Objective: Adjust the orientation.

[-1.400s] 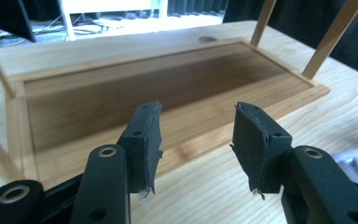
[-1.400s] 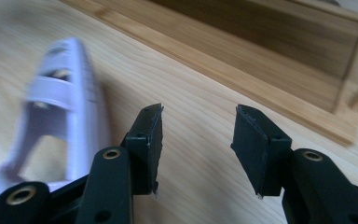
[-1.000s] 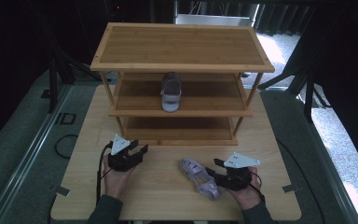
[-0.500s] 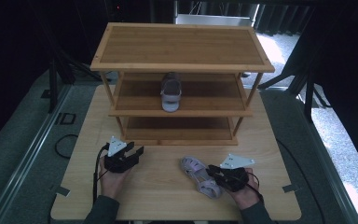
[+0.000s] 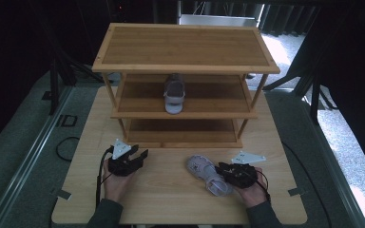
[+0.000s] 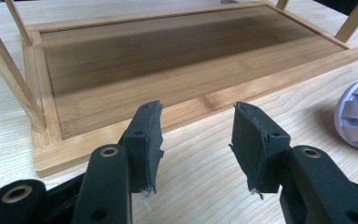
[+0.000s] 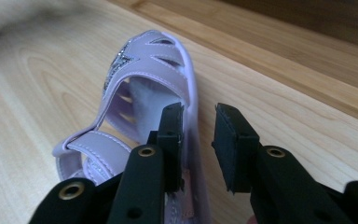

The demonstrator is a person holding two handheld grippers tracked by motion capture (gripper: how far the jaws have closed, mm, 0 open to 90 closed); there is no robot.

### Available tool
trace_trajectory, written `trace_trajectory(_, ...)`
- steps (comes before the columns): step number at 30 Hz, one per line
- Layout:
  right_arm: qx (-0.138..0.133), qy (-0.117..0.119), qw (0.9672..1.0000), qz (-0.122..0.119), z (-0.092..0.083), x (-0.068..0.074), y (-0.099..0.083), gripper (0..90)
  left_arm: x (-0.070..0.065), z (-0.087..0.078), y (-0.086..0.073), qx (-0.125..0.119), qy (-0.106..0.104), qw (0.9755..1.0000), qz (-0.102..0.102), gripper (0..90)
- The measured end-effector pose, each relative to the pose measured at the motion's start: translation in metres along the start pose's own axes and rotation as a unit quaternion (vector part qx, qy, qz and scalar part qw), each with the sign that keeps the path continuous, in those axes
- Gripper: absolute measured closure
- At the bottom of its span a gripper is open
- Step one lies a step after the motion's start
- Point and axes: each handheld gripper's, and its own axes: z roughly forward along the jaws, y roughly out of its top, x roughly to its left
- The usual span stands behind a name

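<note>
On the table in front of the rack (image 5: 185,142) lies the lilac sandal (image 5: 208,174), light and pliable, likely to flop. The right gripper (image 7: 198,135) straddles its side wall, jaws narrow, just closing then easing; whether the pads press I cannot tell. The left gripper (image 6: 196,133) gapes wide, empty.

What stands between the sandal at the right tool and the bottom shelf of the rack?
Nothing visible. Bare table lies between the sandal and the bottom shelf, which is empty. The right tool straddles the sandal's side wall.
</note>
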Motion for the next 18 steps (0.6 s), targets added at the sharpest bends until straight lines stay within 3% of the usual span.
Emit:
trace_trajectory(9,-0.008,-0.020,0.9990,0.039,-0.007,-0.018,-0.002,71.0,-0.001,0.002,-0.001,0.005,-0.002,1.0000,0.002,53.2)
trace_trajectory(18,-0.018,-0.044,0.9981,0.039,-0.015,-0.021,-0.002,66.3,-0.001,0.003,-0.002,0.009,0.003,0.9999,0.006,53.2)
